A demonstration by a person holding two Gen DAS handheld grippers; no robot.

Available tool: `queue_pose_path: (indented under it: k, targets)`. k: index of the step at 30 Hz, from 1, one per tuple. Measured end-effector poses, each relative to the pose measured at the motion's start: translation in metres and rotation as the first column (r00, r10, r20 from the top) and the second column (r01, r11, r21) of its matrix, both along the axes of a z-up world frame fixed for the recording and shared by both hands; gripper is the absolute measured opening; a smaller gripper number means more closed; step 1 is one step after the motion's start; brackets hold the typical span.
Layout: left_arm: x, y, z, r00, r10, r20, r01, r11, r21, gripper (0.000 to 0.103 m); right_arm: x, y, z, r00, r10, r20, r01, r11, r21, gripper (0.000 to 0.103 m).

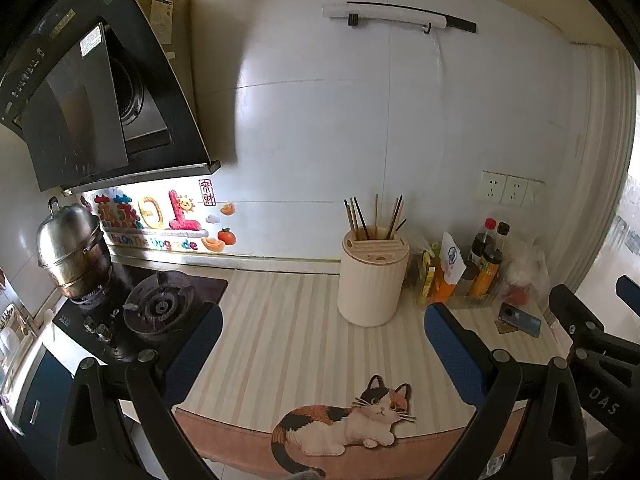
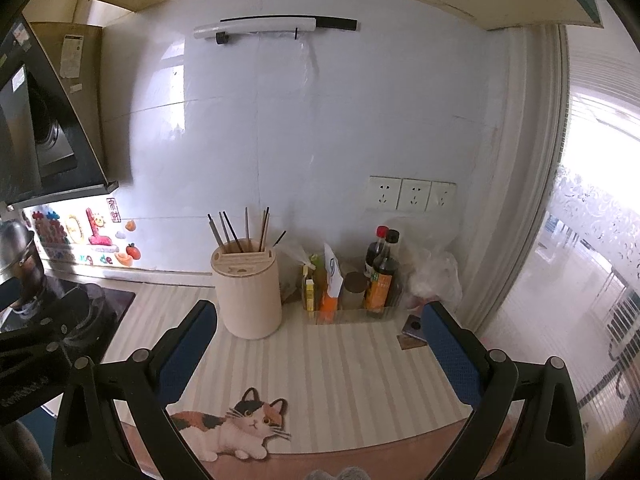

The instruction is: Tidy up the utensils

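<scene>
The chopsticks (image 1: 374,216) stood upright in the cream utensil holder (image 1: 373,280) on the striped countertop (image 1: 288,328), the holder just left of the sauce bottles (image 1: 486,264). Both the left gripper (image 1: 324,336) and the right gripper (image 2: 320,336) hovered in front of the holder with fingers spread wide apart, holding nothing. The sticks looked light, stiff, thin and likely slippery, so pinching one near its exposed upper end seemed best.

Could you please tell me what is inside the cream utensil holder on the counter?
Several chopsticks stand upright in the holder; only their upper ends show. Its walls hide their lower parts and anything else inside.
</scene>
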State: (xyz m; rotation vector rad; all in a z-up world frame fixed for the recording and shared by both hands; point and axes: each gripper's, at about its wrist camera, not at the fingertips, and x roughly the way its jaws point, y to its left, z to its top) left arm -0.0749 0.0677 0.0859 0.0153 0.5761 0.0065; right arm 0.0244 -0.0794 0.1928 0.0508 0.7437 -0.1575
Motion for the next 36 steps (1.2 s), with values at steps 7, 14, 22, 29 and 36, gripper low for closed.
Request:
queue_pose_path:
  k: [7,14,22,29,36]
  targets:
    - [-0.0002,0.0002,-0.0015,1.0,0.001,-0.006,-0.001,1.0,0.001,0.103,-0.002,0.0008,-0.0014,1.0,0.008,-0.009,-0.008,1.0,0.0,0.103]
    - [-0.0007,0.0005,-0.0023,1.0,0.002,-0.005,-0.002,1.0,0.0,0.103,-0.002,0.0011,-0.0011,1.0,0.006,-0.007,-0.006,1.0,0.0,0.103]
    - [-0.0001,0.0006,-0.0075,1.0,0.006,-0.014,-0.005,1.0,0.004,0.103,-0.0044,0.0026,-0.0015,1.0,0.011,-0.006,-0.011,1.0,-0.002,0.103]
    - [-0.0001,0.0011,-0.0076,1.0,0.004,-0.013,-0.004,1.0,0.004,0.103,-0.0032,0.0034,-0.0027,1.0,0.014,-0.014,-0.015,1.0,-0.003,0.103]
    - [0.0012,0.003,-0.0067,1.0,0.006,-0.015,-0.006,1.0,0.002,0.103,-0.0007,0.0027,-0.0043,1.0,0.012,-0.018,-0.012,1.0,-0.005,0.103]
